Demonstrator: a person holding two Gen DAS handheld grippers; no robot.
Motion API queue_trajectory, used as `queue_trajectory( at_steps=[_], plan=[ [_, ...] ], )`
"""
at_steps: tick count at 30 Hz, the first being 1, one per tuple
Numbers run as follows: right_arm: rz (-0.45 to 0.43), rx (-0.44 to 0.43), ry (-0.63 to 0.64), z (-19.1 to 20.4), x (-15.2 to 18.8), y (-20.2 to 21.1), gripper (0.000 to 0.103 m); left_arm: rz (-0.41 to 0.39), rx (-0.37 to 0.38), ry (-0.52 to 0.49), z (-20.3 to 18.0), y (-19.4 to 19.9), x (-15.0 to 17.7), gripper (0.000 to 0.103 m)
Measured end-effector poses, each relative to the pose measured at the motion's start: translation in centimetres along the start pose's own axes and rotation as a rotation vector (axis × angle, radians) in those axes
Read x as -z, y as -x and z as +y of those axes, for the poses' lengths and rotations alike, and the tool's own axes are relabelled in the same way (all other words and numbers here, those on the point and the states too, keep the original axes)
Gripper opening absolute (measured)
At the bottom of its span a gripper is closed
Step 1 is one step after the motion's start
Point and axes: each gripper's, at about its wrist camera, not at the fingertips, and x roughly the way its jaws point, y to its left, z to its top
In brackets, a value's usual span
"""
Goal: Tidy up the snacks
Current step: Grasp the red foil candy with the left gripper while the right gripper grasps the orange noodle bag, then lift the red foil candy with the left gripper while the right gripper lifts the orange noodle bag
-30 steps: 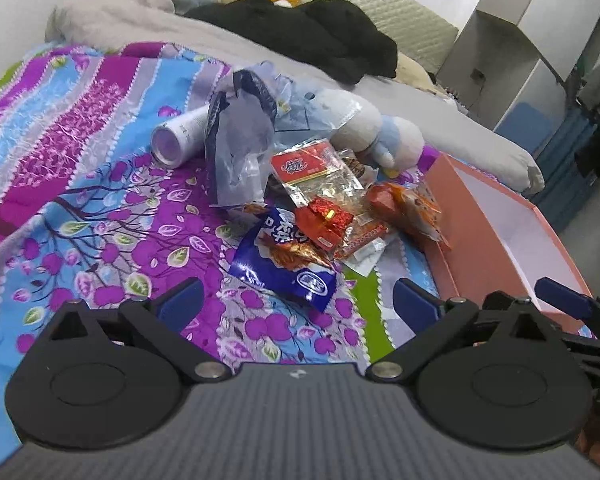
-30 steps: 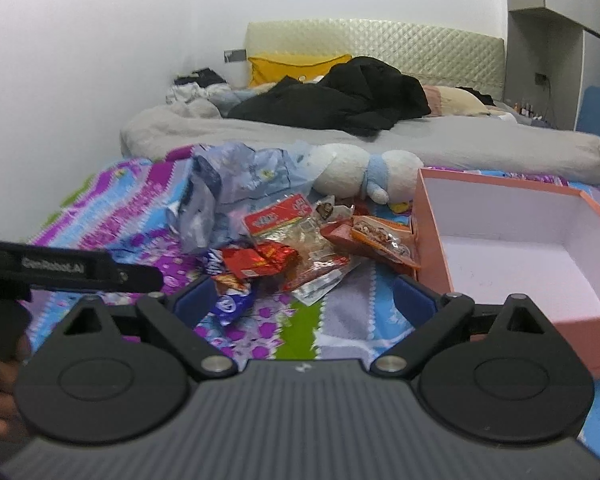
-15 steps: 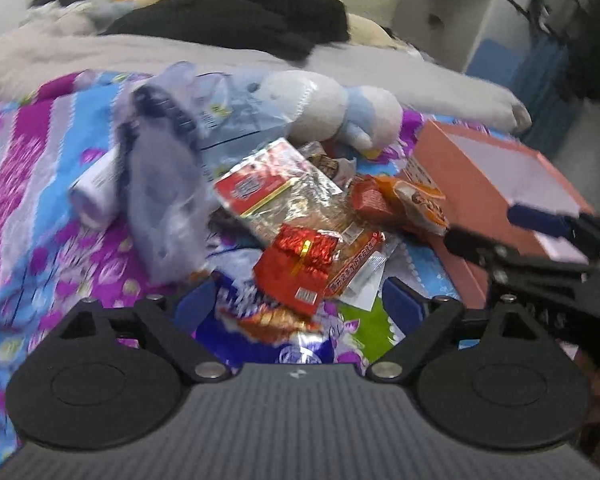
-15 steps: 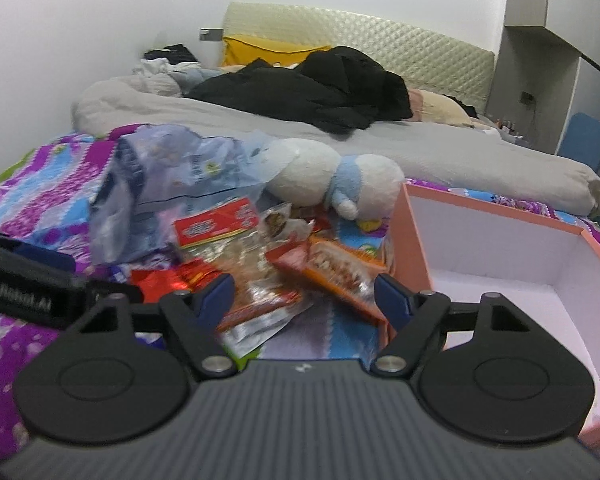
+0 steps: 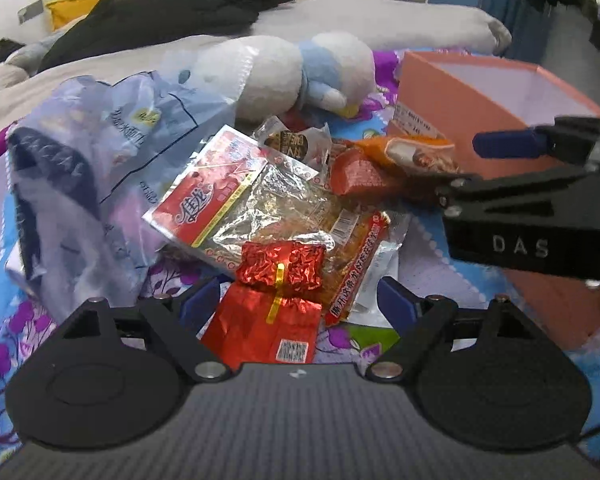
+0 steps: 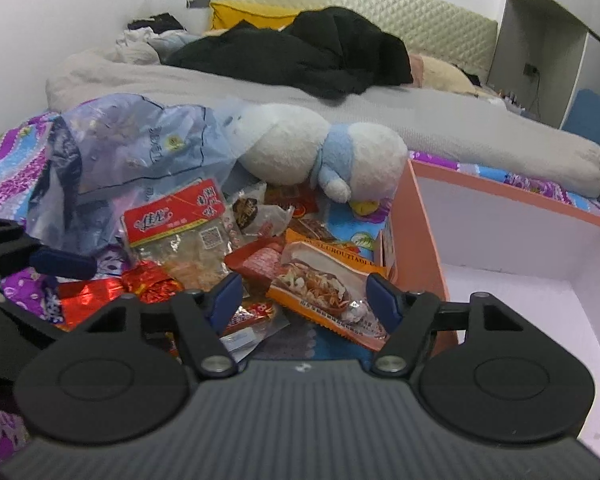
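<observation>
A pile of snack packs lies on the patterned bedspread beside a salmon-pink box (image 6: 422,236) with a white inside. My left gripper (image 5: 298,304) hangs low over the pile, its jaws closing, with two red foil packets (image 5: 280,270) between the fingers and no pad touching them. My right gripper (image 6: 306,298) is closing around an orange snack pack (image 6: 320,286) that lies against the box wall; its pads stand clear of the pack. One of the right gripper's blue fingers (image 5: 504,145) shows over the box (image 5: 460,92) in the left wrist view.
A clear pack with a red label (image 5: 204,204) and a long red strip pack (image 5: 356,264) lie in the pile. Behind it are a crumpled pale-blue plastic bag (image 6: 140,152) and a white and blue plush toy (image 6: 300,152). Black clothes (image 6: 300,56) lie on the grey duvet.
Both grippers have come forward and down onto the snack pile, and their jaws have narrowed. The left one has rolled level; the red foil packets now lie between its fingers.
</observation>
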Motion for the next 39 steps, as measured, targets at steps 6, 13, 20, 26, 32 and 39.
queue_trajectory(
  at_steps=[6, 13, 20, 26, 32, 39],
  plan=[
    [0.002, 0.028, -0.004, -0.1, -0.3, -0.5, 0.057, 0.019, -0.021, 0.015, 0.3, -1.7, 0.2, 0.06],
    [-0.019, 0.026, 0.002, -0.1, -0.8, 1.2, 0.013, -0.018, -0.03, 0.06, 0.5, 0.0, 0.3, 0.059],
    [-0.032, 0.024, 0.013, -0.2, 0.2, 4.8, 0.009, -0.063, -0.031, 0.102, -0.4, 4.4, 0.9, 0.059],
    [-0.044, 0.002, 0.019, 0.4, 1.6, 8.5, 0.008, -0.092, -0.041, 0.151, -1.4, 8.6, 2.4, 0.059],
    [-0.047, -0.016, 0.041, 1.1, 3.6, 12.0, 0.008, -0.1, -0.043, 0.196, -2.0, 12.1, 4.7, 0.059],
    [-0.024, -0.06, 0.044, 2.2, 7.0, 15.2, 0.008, -0.07, -0.053, 0.232, -2.6, 14.6, 7.6, 0.059]
  ],
)
